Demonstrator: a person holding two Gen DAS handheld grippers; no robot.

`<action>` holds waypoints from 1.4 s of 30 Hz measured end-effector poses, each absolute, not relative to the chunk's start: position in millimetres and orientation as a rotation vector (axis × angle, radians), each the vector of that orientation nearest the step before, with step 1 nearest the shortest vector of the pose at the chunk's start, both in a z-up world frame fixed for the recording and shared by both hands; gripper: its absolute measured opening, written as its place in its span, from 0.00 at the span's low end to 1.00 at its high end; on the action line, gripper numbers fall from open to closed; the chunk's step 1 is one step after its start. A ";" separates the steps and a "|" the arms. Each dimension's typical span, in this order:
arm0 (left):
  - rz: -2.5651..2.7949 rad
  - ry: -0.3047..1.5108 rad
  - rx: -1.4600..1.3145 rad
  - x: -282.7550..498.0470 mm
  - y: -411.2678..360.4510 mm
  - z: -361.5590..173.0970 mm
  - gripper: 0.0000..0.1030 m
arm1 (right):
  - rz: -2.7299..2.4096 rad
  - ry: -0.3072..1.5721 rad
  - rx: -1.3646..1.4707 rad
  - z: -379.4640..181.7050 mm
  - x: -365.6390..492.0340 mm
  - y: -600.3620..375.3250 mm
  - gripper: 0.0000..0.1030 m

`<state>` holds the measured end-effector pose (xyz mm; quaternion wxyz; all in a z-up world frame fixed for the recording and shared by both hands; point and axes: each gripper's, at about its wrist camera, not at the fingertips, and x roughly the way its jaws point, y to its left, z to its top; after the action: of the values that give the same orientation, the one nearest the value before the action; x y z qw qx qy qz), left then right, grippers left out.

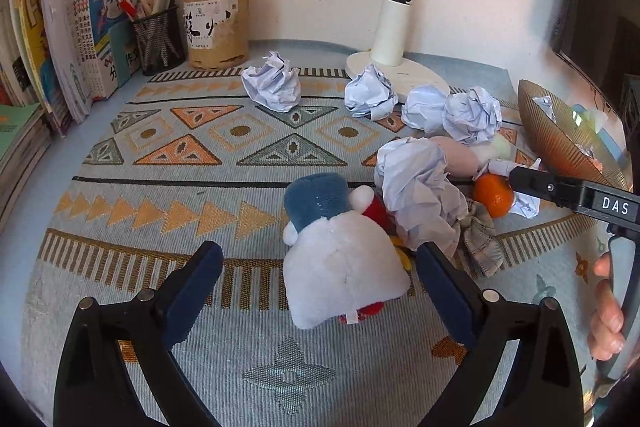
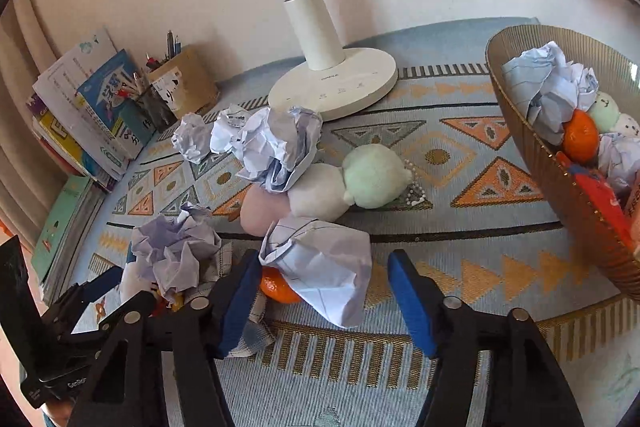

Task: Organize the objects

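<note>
Right gripper (image 2: 320,291), jaws wide, straddles a crumpled paper ball (image 2: 320,267); closing could also nudge the orange (image 2: 276,287) away. Left gripper (image 1: 320,275), jaws wide, flanks the plush toy (image 1: 340,255).

Rug (image 1: 160,187) looks like coarse woven cloth, pretty matt. Paper balls (image 1: 272,83) are all crinkly. Snowman toy (image 1: 340,259) is fuzzy plush, lamp base (image 2: 340,87) smooth plastic

Pale blue cloth (image 1: 168,163) with orange and grey triangle bands, white-and-blue plush (image 1: 340,255) at centre, orange tangerine (image 1: 494,195), white lined paper balls (image 1: 274,83), cream lamp base (image 2: 336,87), ribbed gold-brown bowl (image 2: 532,151) at right
</note>
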<state>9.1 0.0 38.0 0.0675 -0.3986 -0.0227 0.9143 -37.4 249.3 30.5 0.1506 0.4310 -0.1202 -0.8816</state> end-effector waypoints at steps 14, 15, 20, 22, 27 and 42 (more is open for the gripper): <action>2.798 -0.356 -0.998 44.2 -33.7 52.4 0.50 | -2.632 -0.322 1.022 50.1 44.7 272.5 0.20; 2.805 -0.359 -0.969 47.9 -32.1 55.2 0.50 | -2.626 -0.325 1.018 51.9 52.3 275.3 0.20; 2.773 -0.380 -0.890 55.0 -21.6 56.5 0.51 | -2.600 -0.322 1.096 55.7 73.7 286.4 0.29; 2.764 -0.379 -0.924 52.7 -20.2 53.5 0.50 | -2.658 -0.267 1.090 59.9 74.3 286.4 0.66; 2.727 -0.489 -0.884 57.5 -36.6 51.8 0.51 | -2.720 -0.204 1.141 52.8 50.9 283.2 0.82; 2.699 -0.436 -0.883 57.0 -28.5 53.2 0.51 | -2.655 -0.108 1.295 22.7 50.6 266.7 0.56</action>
<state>57.0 -28.5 53.2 0.1337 -0.3047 -0.1505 0.9309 50.6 266.7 22.7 0.0929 0.4362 -0.0365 -0.8943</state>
